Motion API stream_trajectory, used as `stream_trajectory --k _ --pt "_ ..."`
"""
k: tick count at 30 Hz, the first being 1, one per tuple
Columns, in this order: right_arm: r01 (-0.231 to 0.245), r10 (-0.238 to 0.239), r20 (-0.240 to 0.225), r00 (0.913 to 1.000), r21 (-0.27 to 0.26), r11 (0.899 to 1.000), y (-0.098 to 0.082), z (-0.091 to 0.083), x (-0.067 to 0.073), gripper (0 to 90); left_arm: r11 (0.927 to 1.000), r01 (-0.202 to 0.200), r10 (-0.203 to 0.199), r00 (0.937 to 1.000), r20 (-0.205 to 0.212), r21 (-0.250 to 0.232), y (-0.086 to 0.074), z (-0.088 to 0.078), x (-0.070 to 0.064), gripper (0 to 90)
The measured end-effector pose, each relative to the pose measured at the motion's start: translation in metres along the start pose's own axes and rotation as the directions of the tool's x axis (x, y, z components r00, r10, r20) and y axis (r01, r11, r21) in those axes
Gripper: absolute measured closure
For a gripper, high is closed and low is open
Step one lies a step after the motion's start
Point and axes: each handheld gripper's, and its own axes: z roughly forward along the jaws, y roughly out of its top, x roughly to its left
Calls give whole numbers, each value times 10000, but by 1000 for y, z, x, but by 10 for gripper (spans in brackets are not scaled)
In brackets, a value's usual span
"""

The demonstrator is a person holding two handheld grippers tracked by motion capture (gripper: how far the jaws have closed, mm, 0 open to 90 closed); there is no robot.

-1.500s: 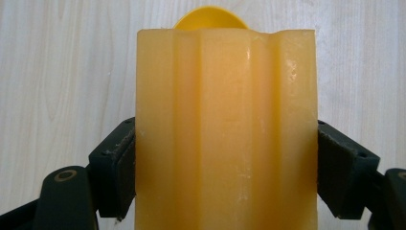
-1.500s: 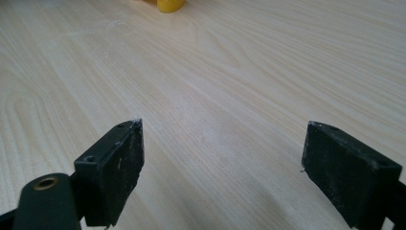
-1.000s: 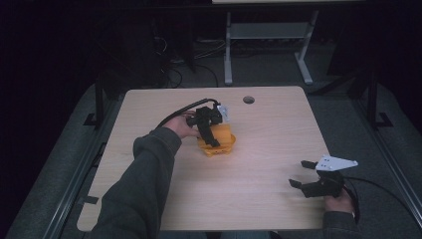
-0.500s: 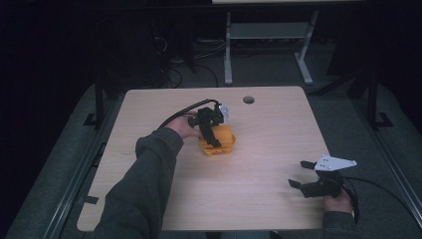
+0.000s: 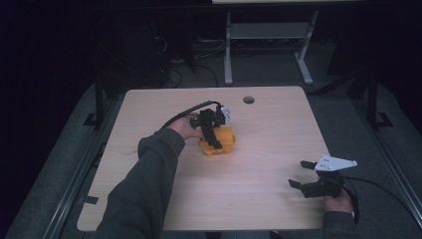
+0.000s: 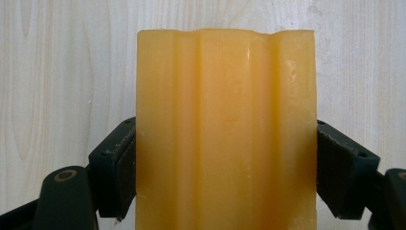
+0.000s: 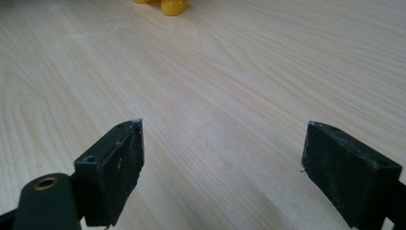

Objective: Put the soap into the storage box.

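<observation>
An orange ribbed block [image 5: 227,141] lies near the middle of the wooden table [image 5: 259,134]. My left gripper [image 5: 215,141] reaches over it from the left, held by a hand in a grey-green sleeve. In the left gripper view the block [image 6: 225,96] sits between the two black jaws, which press against its left and right sides; my left gripper [image 6: 226,148] is shut on it. My right gripper [image 5: 298,174] rests near the table's front right corner, open, with nothing between its jaws. In the right gripper view my right gripper [image 7: 222,143] faces bare wood, with a bit of the orange block [image 7: 173,5] far ahead.
A round cable hole [image 5: 248,99] sits near the table's far edge. Behind the table stands a white metal frame [image 5: 228,50] on a dark floor. Black cables trail from both grippers. Bare wood lies between the block and the right gripper.
Almost nothing differs. The left gripper has stayed over the orange block with a slight shift, and the right gripper has held its place, open.
</observation>
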Motion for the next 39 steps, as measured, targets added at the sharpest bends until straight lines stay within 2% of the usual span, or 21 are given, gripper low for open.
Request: stream_trajectory --k 27,36,39 --pt "14 -14 -56 10000 47 10000 0 1 1 138 9999 122 -122 9999 -37 24 -1 -1 0 203" --pt "-23 24 -91 10000 42 10000 0 2 1 138 9999 109 -109 9998 -149 15 -1 -6 -2 202" --pt "-15 15 -88 10000 48 10000 0 2 2 138 9998 129 -132 9997 -184 -137 -2 -10 -2 193"
